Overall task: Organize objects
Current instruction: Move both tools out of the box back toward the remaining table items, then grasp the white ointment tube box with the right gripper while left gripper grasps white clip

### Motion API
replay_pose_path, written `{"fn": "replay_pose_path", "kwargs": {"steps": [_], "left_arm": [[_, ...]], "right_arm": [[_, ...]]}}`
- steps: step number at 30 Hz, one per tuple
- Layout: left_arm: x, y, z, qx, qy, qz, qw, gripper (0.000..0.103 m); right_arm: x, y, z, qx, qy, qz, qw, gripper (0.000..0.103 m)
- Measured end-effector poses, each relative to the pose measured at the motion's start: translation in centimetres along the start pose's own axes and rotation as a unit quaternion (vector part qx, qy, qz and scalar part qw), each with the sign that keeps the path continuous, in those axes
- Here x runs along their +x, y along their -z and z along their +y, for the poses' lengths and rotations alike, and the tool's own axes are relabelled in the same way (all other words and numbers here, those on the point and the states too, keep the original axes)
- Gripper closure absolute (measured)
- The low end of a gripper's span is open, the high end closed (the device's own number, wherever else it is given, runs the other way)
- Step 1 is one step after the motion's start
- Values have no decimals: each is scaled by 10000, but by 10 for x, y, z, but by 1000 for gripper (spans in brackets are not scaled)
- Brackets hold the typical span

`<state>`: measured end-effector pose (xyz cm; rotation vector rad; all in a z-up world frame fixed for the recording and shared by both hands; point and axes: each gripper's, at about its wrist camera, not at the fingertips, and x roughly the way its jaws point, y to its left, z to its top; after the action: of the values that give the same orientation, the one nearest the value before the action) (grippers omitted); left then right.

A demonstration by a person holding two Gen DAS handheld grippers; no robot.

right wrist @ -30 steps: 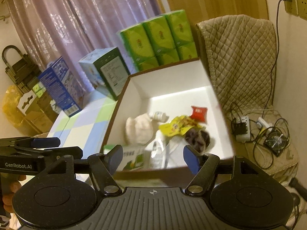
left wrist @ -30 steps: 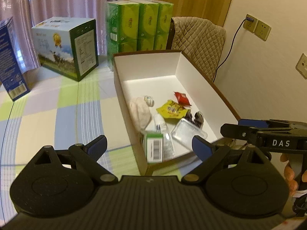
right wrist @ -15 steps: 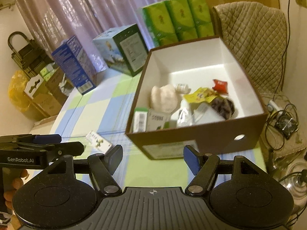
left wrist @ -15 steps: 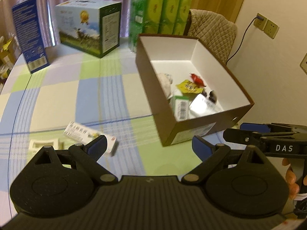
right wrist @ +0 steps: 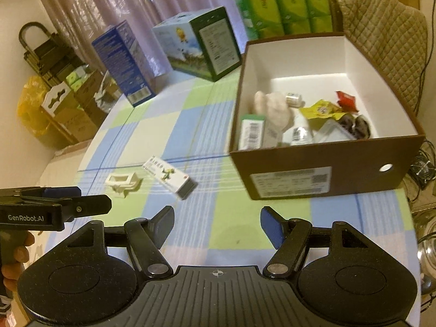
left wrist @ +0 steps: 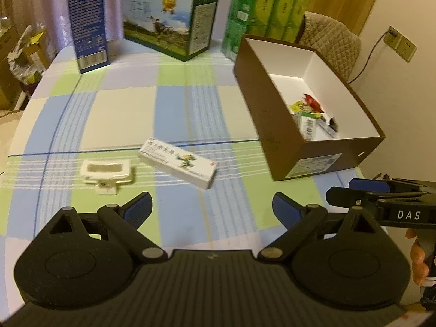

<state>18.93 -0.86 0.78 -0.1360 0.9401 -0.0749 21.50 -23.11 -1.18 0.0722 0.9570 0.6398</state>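
Both grippers held empty over the checked surface [left wrist: 190, 109]

Jaws of left gripper [left wrist: 212, 206] and right gripper [right wrist: 217, 223] are spread wide; the medicine carton [left wrist: 178, 162] is seen beside the white holder [left wrist: 107, 170], outside the brown box [right wrist: 324, 169].

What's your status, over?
Left gripper open, empty; right gripper open, empty. White medicine carton and cream clip on tablecloth, outside brown box. Path unobstructed.

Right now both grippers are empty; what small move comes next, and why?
Probably ease the open left gripper forward and down over the white medicine carton. It lies loose on the tablecloth, outside the brown box holding the other items, nearest that gripper.
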Motion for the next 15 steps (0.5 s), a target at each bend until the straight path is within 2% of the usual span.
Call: {"fn": "replay_pose_path", "kwargs": {"steps": [15], "left_arm": [[-6,15,61,-362,-366,61,9987,10]], "right_arm": [[45,9,55,-458,-192,324,9982,36]]}}
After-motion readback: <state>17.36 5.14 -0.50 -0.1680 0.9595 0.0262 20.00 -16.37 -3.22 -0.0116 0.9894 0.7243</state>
